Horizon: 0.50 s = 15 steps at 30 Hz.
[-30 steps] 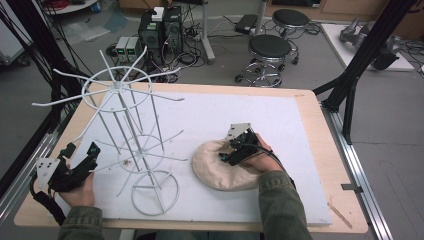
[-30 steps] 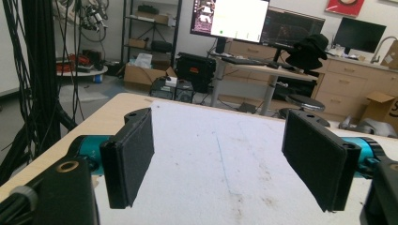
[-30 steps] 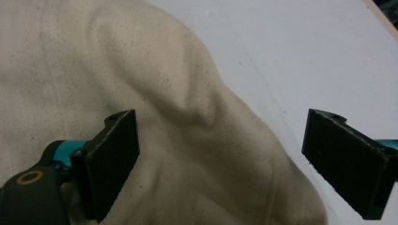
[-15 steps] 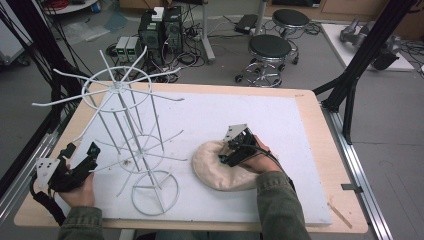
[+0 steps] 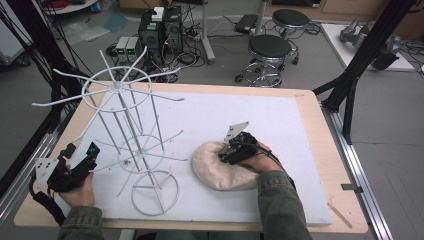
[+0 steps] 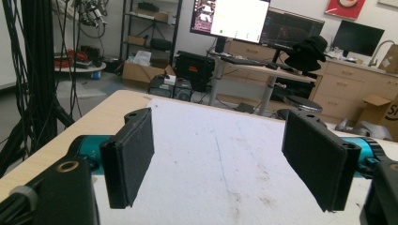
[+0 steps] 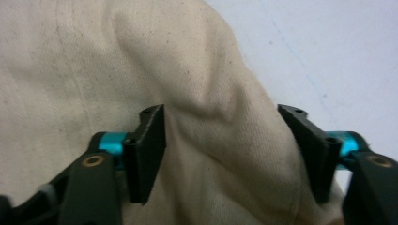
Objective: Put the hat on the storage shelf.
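A cream cloth hat lies flat on the white mat, right of centre. My right gripper reaches down onto its top from the right. In the right gripper view the jaws have just been closing, and that gripper now pinches a raised fold of the hat between its pads. My left gripper rests at the table's near left corner, jaws wide apart. In the left gripper view this gripper has nothing but bare mat between its pads.
A tall white wire display rack with spreading hooks stands on the mat between the two hands, its ring base near the front edge. Stools and computer gear stand on the floor beyond the table.
The right gripper's jaws have drawn in on the hat, bunching the cloth into a fold. Both hands have kept their places.
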Tool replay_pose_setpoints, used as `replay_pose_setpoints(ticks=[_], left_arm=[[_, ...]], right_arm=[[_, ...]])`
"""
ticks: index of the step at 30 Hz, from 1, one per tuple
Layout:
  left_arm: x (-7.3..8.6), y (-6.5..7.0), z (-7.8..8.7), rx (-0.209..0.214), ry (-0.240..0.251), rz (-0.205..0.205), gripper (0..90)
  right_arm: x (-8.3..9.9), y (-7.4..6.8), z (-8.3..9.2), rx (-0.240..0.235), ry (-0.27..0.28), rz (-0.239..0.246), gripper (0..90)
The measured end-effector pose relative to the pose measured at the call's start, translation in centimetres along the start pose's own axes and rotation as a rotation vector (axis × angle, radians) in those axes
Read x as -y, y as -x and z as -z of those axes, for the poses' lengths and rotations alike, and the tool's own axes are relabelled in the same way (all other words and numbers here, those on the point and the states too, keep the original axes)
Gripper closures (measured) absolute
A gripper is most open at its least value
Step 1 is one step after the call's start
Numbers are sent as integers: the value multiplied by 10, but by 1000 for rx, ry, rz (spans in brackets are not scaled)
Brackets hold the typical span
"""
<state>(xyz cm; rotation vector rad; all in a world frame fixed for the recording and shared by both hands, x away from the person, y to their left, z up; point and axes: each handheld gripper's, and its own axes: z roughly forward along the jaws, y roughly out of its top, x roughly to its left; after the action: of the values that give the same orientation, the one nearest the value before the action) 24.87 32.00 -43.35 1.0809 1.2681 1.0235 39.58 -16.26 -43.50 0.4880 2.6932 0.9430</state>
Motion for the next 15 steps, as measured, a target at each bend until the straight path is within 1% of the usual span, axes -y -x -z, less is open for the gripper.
replay_pose_setpoints(ticks=[1,2,3,4,5,9,11,12,13,14,15], left_arm=[[0,0,0,-1,0,0,259],[0,-1,0,-1,-2,3,259],[0,-1,0,-1,-2,5,259],[0,-1,0,-2,-2,6,259],[0,-2,0,-2,-3,6,259],[0,-2,0,-3,-2,5,259],[1,-2,0,-2,-3,5,259],[1,-2,0,-3,-3,6,259],[1,-2,0,-3,-5,5,259],[1,-2,0,-2,-3,5,259],[1,-2,0,-2,-3,5,259]], right_arm=[[0,0,1,-12,-3,-10,438],[-1,-1,1,-31,-12,-23,520],[-1,-1,1,-31,-12,-23,520],[-2,-2,3,-21,-22,-45,640],[-2,-2,3,-21,-22,-45,640],[-4,-3,5,-4,-41,-70,750],[-5,-3,5,-3,-44,-78,770],[-5,-3,6,-8,-46,-102,774],[-5,-1,6,-18,-45,-142,780],[-4,1,6,-23,-40,-159,783],[-4,1,6,-23,-40,-159,783]])
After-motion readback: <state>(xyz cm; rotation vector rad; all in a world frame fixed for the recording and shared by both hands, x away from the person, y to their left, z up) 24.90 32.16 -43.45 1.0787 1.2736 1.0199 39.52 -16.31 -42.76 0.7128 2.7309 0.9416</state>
